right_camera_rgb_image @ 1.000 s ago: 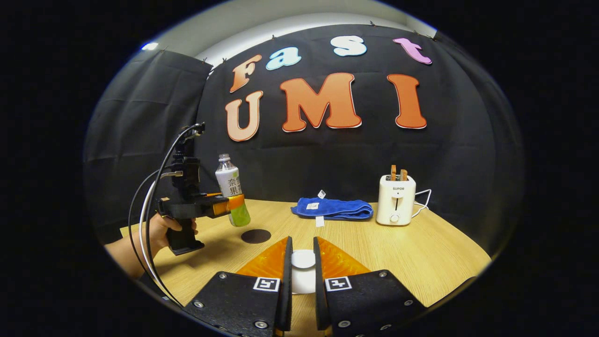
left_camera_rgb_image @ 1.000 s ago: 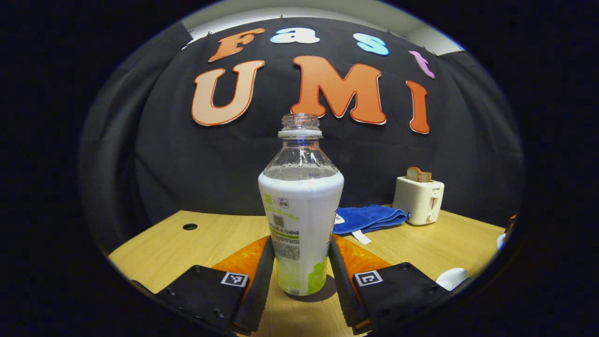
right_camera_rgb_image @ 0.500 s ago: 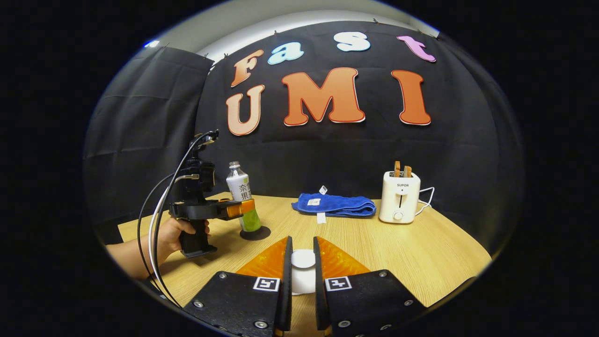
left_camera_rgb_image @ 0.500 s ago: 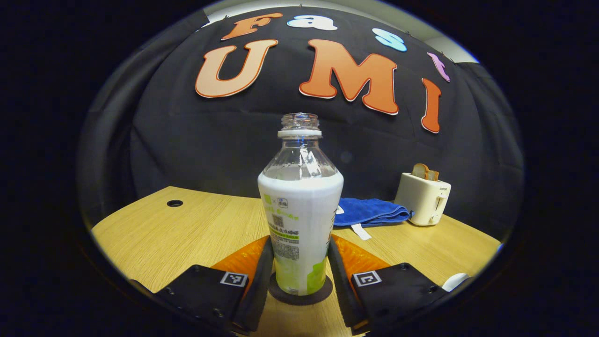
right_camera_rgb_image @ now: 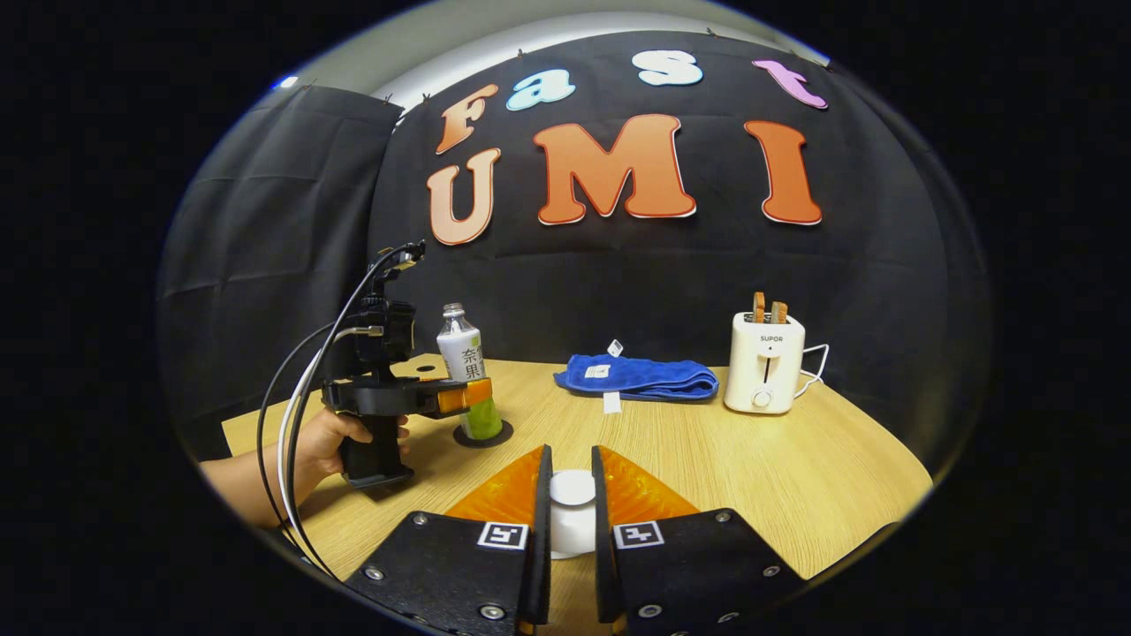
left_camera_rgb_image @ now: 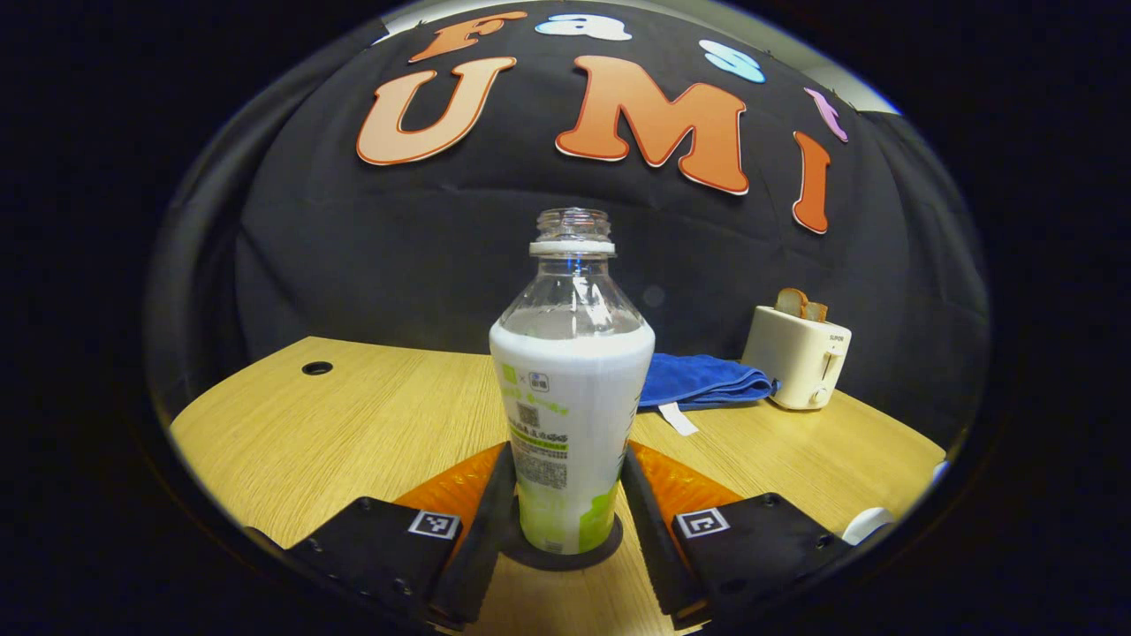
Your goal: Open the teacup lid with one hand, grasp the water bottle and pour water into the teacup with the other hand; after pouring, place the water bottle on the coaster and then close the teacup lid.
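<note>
A clear water bottle (left_camera_rgb_image: 570, 389) with a white and green label and no cap stands upright on the dark round coaster (left_camera_rgb_image: 565, 562). My left gripper (left_camera_rgb_image: 568, 450) flanks its lower half, with the fingers slightly parted from its sides. In the right gripper view, the bottle (right_camera_rgb_image: 464, 353), the coaster (right_camera_rgb_image: 495, 439) and the left gripper (right_camera_rgb_image: 473, 396) sit at the far left of the table. My right gripper (right_camera_rgb_image: 572, 495) is shut on the white teacup lid (right_camera_rgb_image: 573, 488), held by its knob. A white rounded edge, probably the teacup (left_camera_rgb_image: 864, 524), shows at the lower right.
A folded blue towel (right_camera_rgb_image: 641, 375) lies at the back of the wooden table (right_camera_rgb_image: 795, 477). A white toaster (right_camera_rgb_image: 764, 362) with bread slices stands to its right. A hand (right_camera_rgb_image: 331, 437) with cables holds the left gripper. A round hole (left_camera_rgb_image: 316, 367) is in the table's far left.
The bottle came down from the air onto the coaster. The left gripper's fingers then spread a little. The right gripper kept hold of the lid and rose slightly.
</note>
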